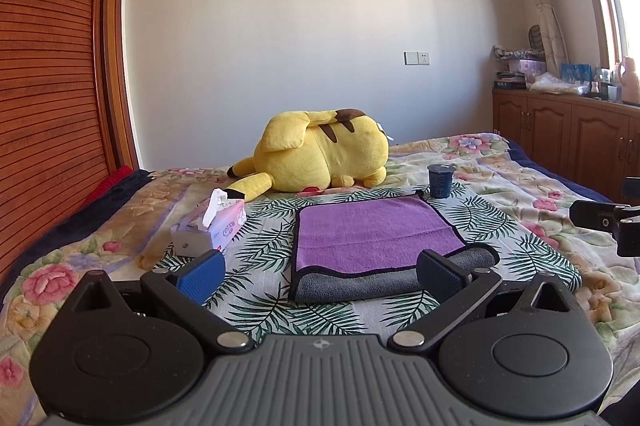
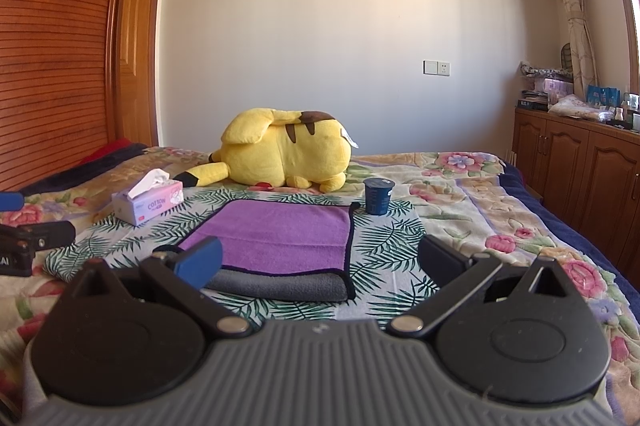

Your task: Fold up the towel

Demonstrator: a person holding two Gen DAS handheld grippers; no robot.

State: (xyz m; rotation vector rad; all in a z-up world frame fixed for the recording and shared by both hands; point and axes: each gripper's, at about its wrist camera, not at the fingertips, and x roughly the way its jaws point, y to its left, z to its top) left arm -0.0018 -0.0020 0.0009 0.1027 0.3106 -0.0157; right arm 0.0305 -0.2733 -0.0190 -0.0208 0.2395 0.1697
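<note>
You can read "COTTON" on the side of the tissue box [image 1: 216, 226], which sits ahead and to the left of your left gripper [image 1: 322, 272]; from your right gripper [image 2: 320, 262] the same word shows on that box [image 2: 150, 206], again ahead and to the left; smaller print beside it is too fine to make out; at the far left of the right wrist view, the letters "AI" stand on the black body of the other gripper; the dark cup [image 2: 378, 196] ahead bears lettering you cannot read.
</note>
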